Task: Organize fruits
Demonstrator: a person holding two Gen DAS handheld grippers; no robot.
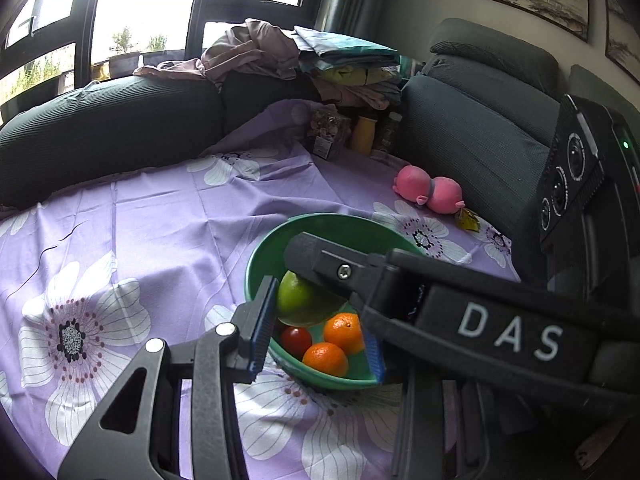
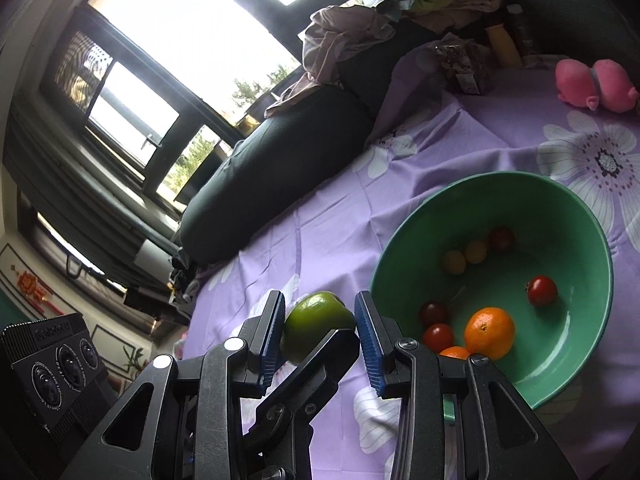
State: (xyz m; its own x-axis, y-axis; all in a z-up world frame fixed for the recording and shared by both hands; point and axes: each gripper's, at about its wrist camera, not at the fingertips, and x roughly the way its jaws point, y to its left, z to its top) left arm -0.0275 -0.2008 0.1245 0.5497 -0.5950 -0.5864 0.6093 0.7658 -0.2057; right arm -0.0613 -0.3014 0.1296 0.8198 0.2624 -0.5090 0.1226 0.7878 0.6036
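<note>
A small green apple (image 2: pixel 316 318) hangs above the cloth, just left of the green bowl (image 2: pixel 500 179). My right gripper (image 2: pixel 319 318) is shut on it, blue pads at both sides. My left gripper (image 1: pixel 320 312) grips the same apple (image 1: pixel 298 300) crosswise; one pad touches it, the other is half hidden. A finger (image 2: pixel 332 348) of the left gripper lies across the apple's near side. The right gripper's finger (image 1: pixel 320 258) covers the apple's top. In the bowl (image 1: pixel 320 220) lie two oranges (image 2: pixel 490 332), red cherry tomatoes (image 2: pixel 542 290) and small yellow ones (image 2: pixel 454 262).
A purple flowered cloth (image 1: pixel 140 240) covers the seat. A pink plush toy (image 1: pixel 428 196) lies behind the bowl. Dark sofa cushions (image 1: pixel 100 132) ring the back, with a clothes pile (image 1: pixel 280 52) on top. A yellow bottle (image 1: pixel 363 136) and a snack packet stand in the corner.
</note>
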